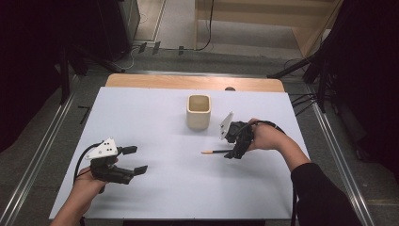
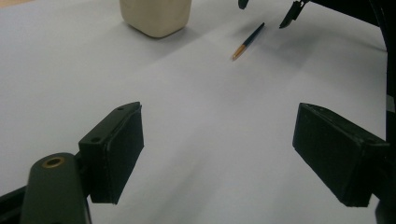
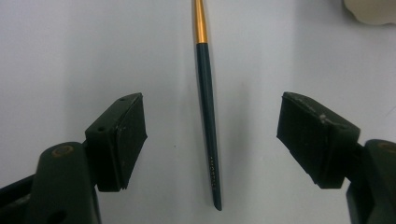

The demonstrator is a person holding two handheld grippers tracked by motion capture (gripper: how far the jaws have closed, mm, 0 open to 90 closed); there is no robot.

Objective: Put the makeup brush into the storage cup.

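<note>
Brush [image 3: 207, 116] w/ gold print, tiny, unreadable

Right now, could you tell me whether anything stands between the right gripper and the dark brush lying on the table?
Nothing visible does. The right gripper is open, its jaws either side of the brush with only bare white table between pads and handle. The cream cup stands apart, off to one side.

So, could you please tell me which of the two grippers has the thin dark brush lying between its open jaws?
The right gripper: the gold-banded dark brush lies between its jaws, untouched; the left gripper frames bare table.
</note>
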